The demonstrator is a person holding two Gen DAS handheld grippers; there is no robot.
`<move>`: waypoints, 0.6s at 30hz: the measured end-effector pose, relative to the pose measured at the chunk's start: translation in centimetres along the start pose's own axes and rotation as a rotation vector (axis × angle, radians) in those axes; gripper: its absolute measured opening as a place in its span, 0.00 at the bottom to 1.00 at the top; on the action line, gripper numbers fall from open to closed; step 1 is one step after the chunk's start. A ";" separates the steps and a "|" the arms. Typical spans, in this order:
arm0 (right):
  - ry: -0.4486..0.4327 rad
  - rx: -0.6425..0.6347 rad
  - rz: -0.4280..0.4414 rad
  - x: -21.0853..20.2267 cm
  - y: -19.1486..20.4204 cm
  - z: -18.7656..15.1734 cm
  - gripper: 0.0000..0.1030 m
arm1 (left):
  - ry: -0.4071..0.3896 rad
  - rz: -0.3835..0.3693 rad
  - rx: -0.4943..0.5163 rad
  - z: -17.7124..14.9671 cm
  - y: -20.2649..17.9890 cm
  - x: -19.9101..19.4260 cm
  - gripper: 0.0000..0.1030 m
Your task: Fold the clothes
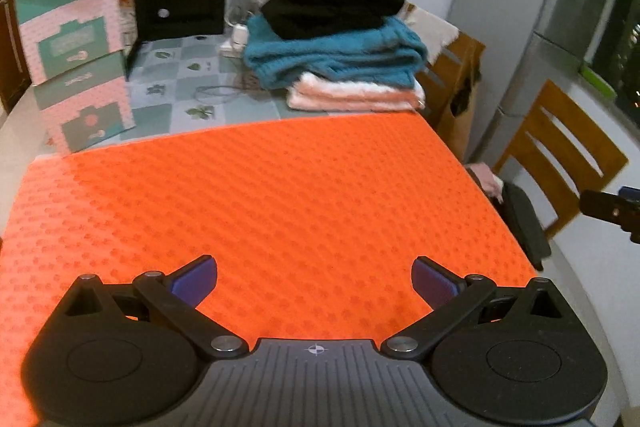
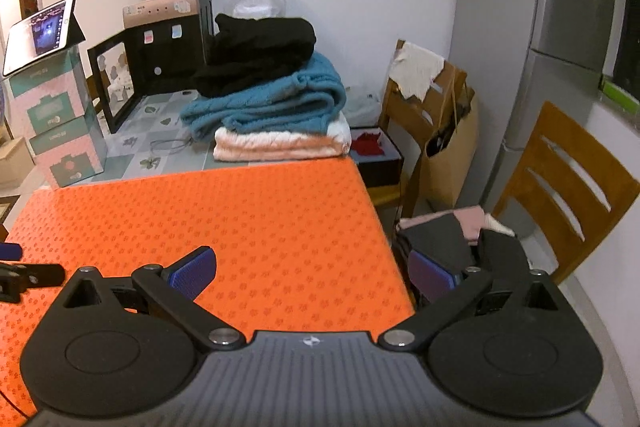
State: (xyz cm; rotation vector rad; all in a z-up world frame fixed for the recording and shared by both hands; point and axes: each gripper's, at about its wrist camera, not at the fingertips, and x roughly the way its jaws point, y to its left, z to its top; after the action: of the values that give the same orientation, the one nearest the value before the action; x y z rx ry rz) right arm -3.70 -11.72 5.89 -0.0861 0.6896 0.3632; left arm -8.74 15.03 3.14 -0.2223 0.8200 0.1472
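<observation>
three folded garments (image 2: 272, 103) are stacked at the far end of the worktop (image 2: 248, 219) while both the left tongs (image 1: 314, 283) and right tongs (image 2: 312, 275) are held apart and empty — a fetch step, it is judged, calling for unfolded clothes (image 2: 460, 231) on the chair (image 2: 560, 183) to be gripped.

Setting: a home dining area. Evidence: wooden dining chairs (image 2: 560, 187) stand at the right of the surface (image 2: 224, 219), which carries an orange mat. A grey refrigerator (image 2: 568, 27) with magnets occupies the far right. A countertop water dispenser (image 2: 168, 43) with a bottle on top sits at the far left, near a propped tablet (image 2: 40, 35). Folded clothes (image 2: 272, 107) are stacked at the far edge.
</observation>
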 end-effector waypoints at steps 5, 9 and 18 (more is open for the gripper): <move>0.041 0.029 0.001 0.0 0.4 -1.7 1.00 | 0.015 -0.016 0.024 -0.5 -1.3 0.5 1.00; 0.063 0.049 -0.005 0.0 0.7 -3.0 1.00 | 0.023 -0.020 0.053 -0.8 -2.1 0.7 1.00; 0.092 0.083 -0.014 0.5 1.1 -4.2 1.00 | 0.062 -0.002 0.092 -1.1 -3.3 1.1 1.00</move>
State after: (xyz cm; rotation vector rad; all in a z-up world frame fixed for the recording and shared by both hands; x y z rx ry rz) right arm -6.29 -11.42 2.38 -0.0288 0.7934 0.3180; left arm -8.09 11.56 2.07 -0.1418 0.8855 0.1004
